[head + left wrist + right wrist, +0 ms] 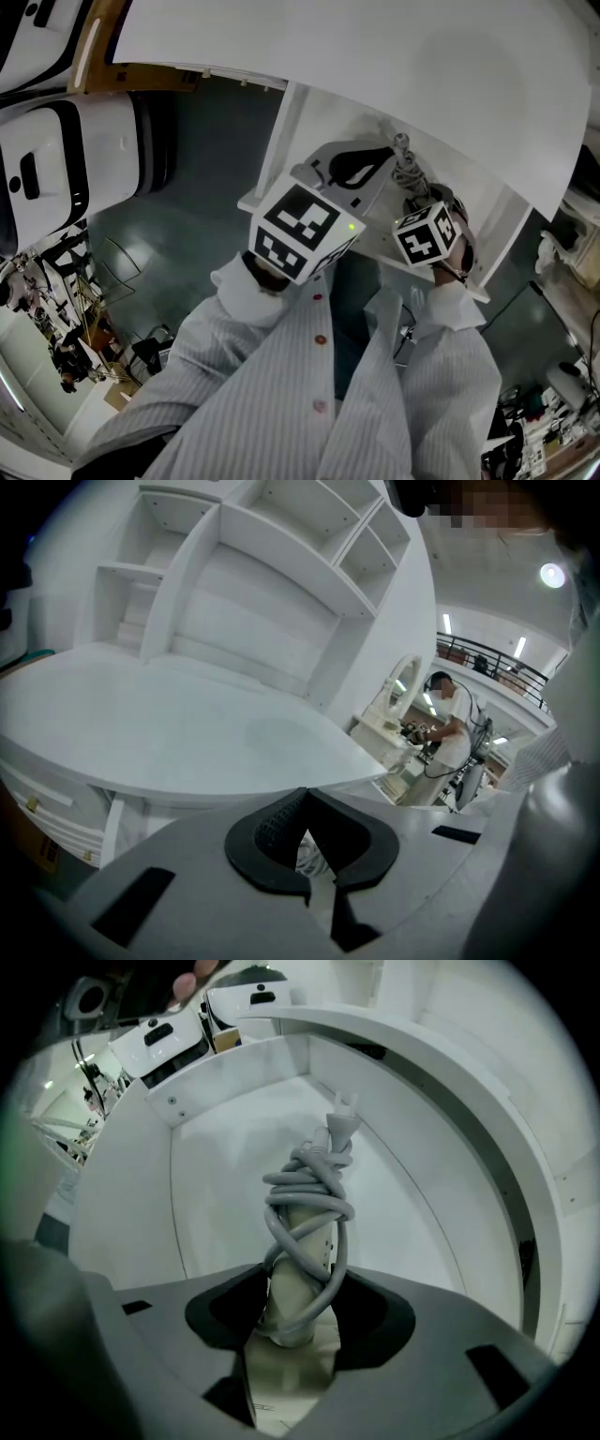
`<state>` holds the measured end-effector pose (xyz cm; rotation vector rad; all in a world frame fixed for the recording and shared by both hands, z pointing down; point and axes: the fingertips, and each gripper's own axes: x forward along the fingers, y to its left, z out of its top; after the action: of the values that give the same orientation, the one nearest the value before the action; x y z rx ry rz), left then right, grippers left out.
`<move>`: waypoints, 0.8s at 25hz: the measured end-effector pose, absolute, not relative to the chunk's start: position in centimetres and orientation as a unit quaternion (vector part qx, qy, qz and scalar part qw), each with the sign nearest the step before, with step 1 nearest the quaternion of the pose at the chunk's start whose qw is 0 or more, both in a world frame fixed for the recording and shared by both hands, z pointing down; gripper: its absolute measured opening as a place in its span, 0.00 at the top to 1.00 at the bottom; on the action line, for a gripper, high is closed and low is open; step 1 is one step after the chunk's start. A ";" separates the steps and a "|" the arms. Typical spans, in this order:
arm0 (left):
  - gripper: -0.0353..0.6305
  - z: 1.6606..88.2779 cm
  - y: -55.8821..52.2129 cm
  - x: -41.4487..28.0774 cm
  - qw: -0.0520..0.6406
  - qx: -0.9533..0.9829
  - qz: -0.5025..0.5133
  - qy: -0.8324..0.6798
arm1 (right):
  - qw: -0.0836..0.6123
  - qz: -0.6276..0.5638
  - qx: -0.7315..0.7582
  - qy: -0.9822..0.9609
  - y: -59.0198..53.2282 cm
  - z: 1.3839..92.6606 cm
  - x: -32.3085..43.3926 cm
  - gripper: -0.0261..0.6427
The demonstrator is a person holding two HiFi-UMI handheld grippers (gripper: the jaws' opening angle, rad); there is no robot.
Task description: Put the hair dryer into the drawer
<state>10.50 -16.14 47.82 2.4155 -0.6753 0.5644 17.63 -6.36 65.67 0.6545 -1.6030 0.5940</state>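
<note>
Below the head view, both forearms in striped sleeves reach forward side by side toward the open drawer (285, 131), which juts out from under the white surface (375, 56). The left tongs (362, 169) sit at the drawer's near left corner, their marker cube tilted up toward the camera. The right tongs (412, 192) are just beside them, angled down into the drawer. The right hand (459, 251) is mostly covered by its own cube.

In the right gripper view, the right tongs (300, 1314) pinch the pale handle of the hair dryer (298, 1269), one dark pad on each side. A grey cord (309, 1183) is wound in thick loops round that handle, and the plug (343, 1125) sticks out past the loops toward the far wall. The dryer lies within the white walls of the drawer (225, 1147). Whether it touches the drawer floor cannot be told, since the tongs' body covers its lower end. Its head is out of sight.

In the left gripper view, the left tongs (306, 797) are pressed together at the tips and grip nothing. Only a sliver of cord shows through the small gap beneath the tips. Beyond them lies the surface (187, 733) with white shelves (262, 583) above it, and a person (455, 731) stands far off.

From the head view the hair dryer (405, 167) is only a knot of cord beside the cubes, its body hidden.
</note>
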 end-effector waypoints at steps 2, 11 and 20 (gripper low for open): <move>0.93 47.8 -16.1 10.3 0.281 0.902 0.210 -0.254 | 0.630 0.254 0.277 -0.680 -5.9 66.4 18.2 0.67; 0.93 47.7 -15.9 10.3 0.281 0.901 0.206 -0.258 | 0.654 0.240 0.271 -0.664 -5.5 67.1 19.0 0.67; 0.93 46.9 -16.3 9.8 0.275 0.903 0.200 -0.262 | 0.633 0.267 0.278 -0.672 -5.9 66.0 18.5 0.67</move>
<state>9.77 -16.26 46.91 2.4274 -0.7035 0.5363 18.46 -5.86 66.04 0.6353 -1.5361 0.6096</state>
